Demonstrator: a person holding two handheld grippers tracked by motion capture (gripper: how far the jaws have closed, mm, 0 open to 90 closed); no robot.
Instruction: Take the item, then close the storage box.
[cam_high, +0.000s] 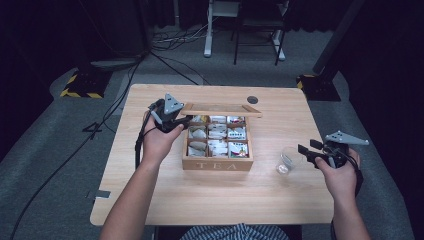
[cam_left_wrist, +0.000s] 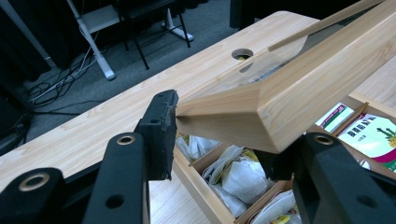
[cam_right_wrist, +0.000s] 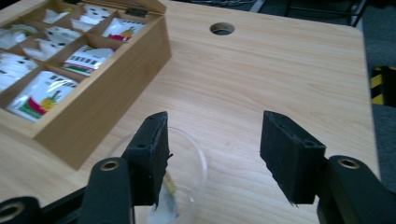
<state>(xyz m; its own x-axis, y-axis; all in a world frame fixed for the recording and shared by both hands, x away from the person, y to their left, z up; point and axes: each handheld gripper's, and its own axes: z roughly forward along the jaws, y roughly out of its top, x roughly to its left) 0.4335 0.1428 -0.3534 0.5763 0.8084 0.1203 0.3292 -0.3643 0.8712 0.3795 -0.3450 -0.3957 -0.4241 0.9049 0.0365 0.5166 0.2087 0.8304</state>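
Low in the frame, my right gripper (cam_right_wrist: 212, 158) stands with jaws apart, gripping nothing, over the clear glass cup (cam_high: 288, 160) (a tea bag inside). At centre, my left gripper (cam_high: 181, 121) pinches the raised lid (cam_left_wrist: 299, 88) of the wooden tea box (cam_high: 218, 163).

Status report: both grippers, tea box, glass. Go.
Left gripper shut on tea box lid, holding it up. Right gripper open beside glass; something white lies in it. Nothing in the way.
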